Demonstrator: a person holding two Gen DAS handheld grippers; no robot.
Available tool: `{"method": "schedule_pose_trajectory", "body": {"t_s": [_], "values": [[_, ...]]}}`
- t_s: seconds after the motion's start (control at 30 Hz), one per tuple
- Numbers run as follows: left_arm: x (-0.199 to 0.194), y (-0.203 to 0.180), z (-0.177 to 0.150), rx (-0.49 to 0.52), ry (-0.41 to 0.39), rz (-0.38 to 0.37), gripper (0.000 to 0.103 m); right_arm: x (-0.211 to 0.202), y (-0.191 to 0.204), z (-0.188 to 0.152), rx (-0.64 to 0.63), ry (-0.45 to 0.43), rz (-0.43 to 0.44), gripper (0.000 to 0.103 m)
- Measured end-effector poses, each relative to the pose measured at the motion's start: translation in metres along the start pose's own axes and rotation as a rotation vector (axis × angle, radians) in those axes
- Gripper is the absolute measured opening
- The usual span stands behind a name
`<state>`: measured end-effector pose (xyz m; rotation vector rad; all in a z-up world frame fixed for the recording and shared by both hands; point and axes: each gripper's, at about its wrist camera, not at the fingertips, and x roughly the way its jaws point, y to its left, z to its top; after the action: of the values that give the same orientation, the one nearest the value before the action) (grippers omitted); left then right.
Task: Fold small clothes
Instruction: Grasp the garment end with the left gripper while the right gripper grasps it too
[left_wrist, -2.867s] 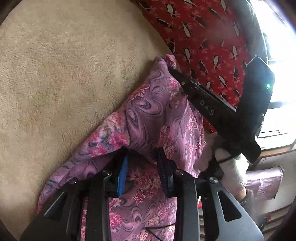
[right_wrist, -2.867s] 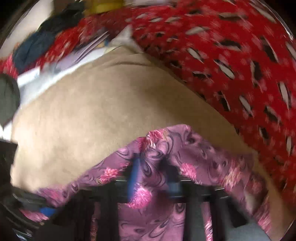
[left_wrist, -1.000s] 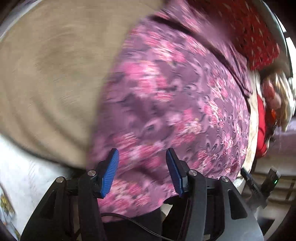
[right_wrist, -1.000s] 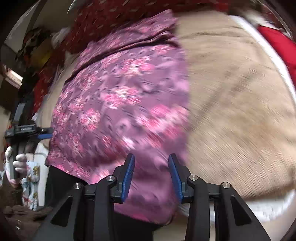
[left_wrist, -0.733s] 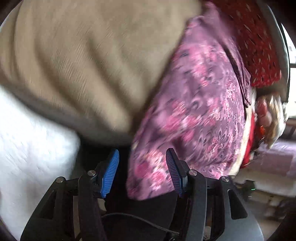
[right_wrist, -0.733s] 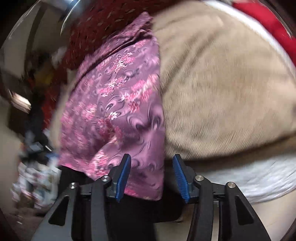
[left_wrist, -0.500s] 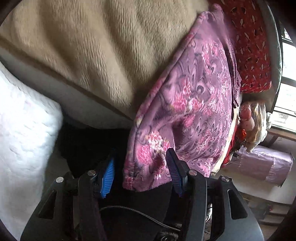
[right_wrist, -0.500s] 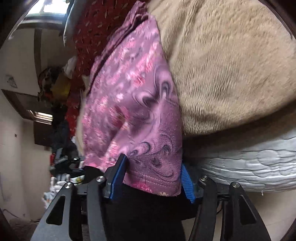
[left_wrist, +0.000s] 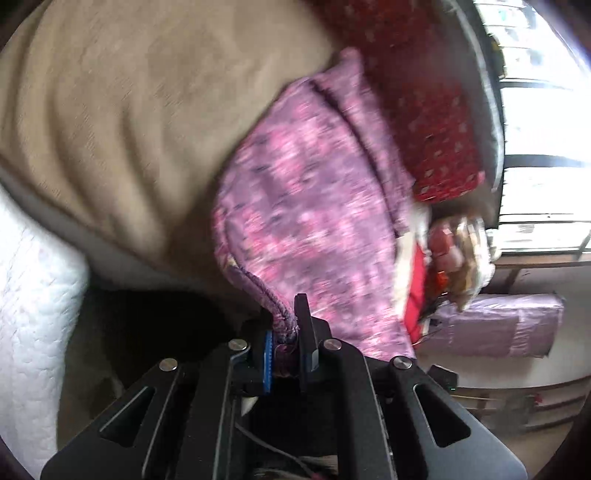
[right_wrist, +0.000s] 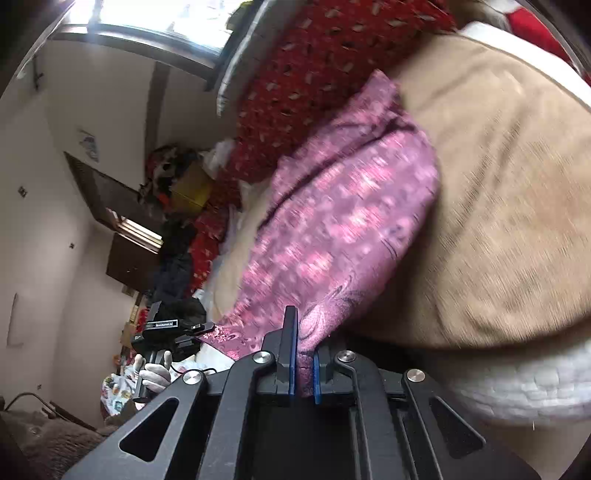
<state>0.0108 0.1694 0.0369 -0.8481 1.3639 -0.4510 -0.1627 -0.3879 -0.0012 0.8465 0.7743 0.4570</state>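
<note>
On the bed, over the tan blanket by the red patterned pillow, both tongs have just snapped closed, left tongs and right tongs each pinching a near-edge corner of the purple floral garment, likely to fold it away.

The purple garment with pink floral print lies spread across the tan blanket, its stitched near hem bunched and lifted off the bed's edge, blurred.
</note>
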Motion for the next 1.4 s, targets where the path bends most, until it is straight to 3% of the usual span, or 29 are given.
{"method": "schedule_pose_trajectory", "body": {"t_s": [0.2, 0.43, 0.57, 0.8, 1.07, 1.17, 1.23, 1.33, 1.4], "values": [[-0.006, -0.028, 0.036, -0.002, -0.071, -0.074, 0.008, 0.005, 0.003, 0.043, 0.036, -0.075, 0.073, 0.006], [0.001, -0.053, 0.099, 0.0, -0.146, -0.083, 0.008, 0.008, -0.002, 0.104, 0.087, -0.172, 0.112, 0.006], [0.016, -0.067, 0.14, 0.002, -0.188, -0.051, 0.008, 0.026, -0.017, 0.141, 0.116, -0.184, 0.089, 0.006], [0.059, -0.092, 0.214, 0.011, -0.195, -0.007, 0.007, 0.077, -0.045, 0.206, 0.138, -0.168, 0.034, 0.006], [0.108, -0.125, 0.307, 0.019, -0.227, 0.028, 0.008, 0.132, -0.089, 0.29, 0.218, -0.246, 0.019, 0.006], [0.137, -0.135, 0.335, 0.046, -0.227, 0.098, 0.008, 0.151, -0.111, 0.31, 0.267, -0.278, 0.007, 0.006], [0.163, -0.136, 0.349, 0.068, -0.215, 0.171, 0.008, 0.165, -0.127, 0.32, 0.305, -0.287, -0.021, 0.007], [0.192, -0.129, 0.365, 0.056, -0.164, 0.254, 0.008, 0.188, -0.153, 0.326, 0.401, -0.233, -0.08, 0.012], [0.194, -0.121, 0.374, 0.002, -0.125, 0.195, 0.008, 0.192, -0.164, 0.327, 0.456, -0.215, -0.066, 0.012]]}}
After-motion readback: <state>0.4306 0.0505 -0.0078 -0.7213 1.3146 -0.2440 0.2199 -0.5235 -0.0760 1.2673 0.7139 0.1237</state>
